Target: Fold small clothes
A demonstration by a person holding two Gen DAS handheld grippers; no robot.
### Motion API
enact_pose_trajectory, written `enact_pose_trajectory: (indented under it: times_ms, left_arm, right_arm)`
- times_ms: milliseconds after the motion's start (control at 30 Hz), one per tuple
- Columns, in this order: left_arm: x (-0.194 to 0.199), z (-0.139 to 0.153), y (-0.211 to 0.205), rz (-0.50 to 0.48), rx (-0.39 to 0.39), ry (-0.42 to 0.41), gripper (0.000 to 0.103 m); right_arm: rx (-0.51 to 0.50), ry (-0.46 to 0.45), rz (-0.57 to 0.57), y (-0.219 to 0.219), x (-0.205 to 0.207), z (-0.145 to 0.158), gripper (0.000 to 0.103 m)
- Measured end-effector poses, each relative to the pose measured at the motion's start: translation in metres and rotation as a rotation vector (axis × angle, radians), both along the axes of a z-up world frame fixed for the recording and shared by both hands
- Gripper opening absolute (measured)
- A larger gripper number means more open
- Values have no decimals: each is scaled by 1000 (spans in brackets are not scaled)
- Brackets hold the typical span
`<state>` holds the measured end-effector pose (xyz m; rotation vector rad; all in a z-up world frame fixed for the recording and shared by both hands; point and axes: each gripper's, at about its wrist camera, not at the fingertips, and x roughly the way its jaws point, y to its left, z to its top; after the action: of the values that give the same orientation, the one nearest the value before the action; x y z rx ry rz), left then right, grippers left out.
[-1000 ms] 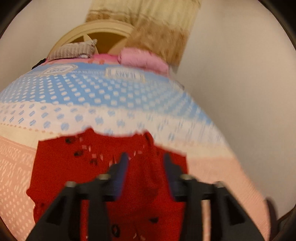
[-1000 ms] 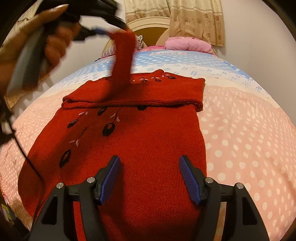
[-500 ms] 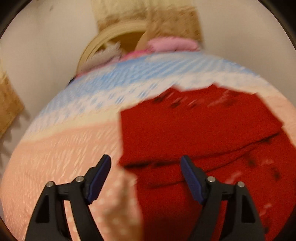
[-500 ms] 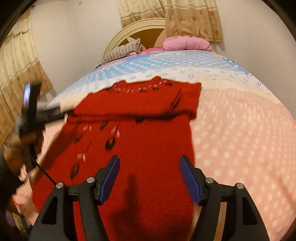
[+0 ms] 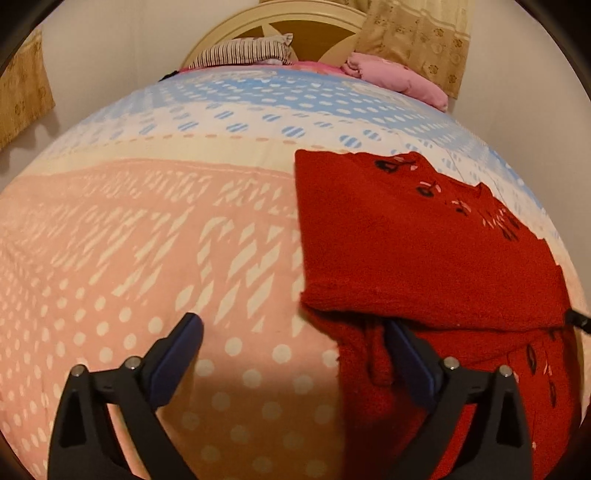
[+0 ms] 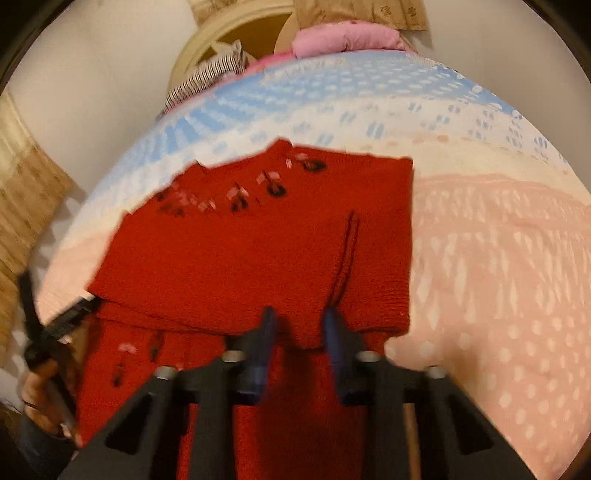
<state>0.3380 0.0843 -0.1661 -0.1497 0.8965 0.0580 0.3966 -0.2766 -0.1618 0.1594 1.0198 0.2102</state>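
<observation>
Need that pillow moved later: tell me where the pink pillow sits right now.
The pink pillow lies at the head of the bed against the headboard, right of the striped pillow in both wrist views, just below the curtain.

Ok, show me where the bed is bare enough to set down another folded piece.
Free: the pink dotted bedspread left of the red sweater, out to the bed's edge, and the pink stretch to its right in the right wrist view. The blue band between the sweater and the pillows is also bare. Crowded: the striped pillow and pink pillow at the headboard.
</observation>
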Motion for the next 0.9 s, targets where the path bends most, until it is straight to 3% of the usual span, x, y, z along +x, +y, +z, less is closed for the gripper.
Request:
enact_pose_trajectory:
  times_ms: [233, 400, 533, 767, 833, 867, 900]
  left_arm:
    - [-1, -1, -1, 2, 8, 1, 103]
    - [-2, -1, 2, 12, 3, 6, 103]
    - [-9, 3, 6, 2, -18, -4, 103]
    - [-34, 30, 21, 19, -27, -115, 103]
    - [-30, 40, 23, 28, -32, -142, 103]
    - [-24, 42, 21, 29, -28, -142, 103]
    - [-18, 44, 20, 31, -28, -143, 103]
  right_arm:
    - [-59, -99, -40, -12, -14, 15, 7]
    - [-97, -75, -51, -17, -8, -1, 7]
    - [-100, -83, -34, -15, -13, 4, 7]
    - [-81, -101, -9, -18, -23, 30, 9]
    - [-92, -111, 4, -13, -19, 36, 25]
    - [-105, -118, 9, -10, -14, 38, 48]
    - [-105, -122, 7, -8, -11, 37, 53]
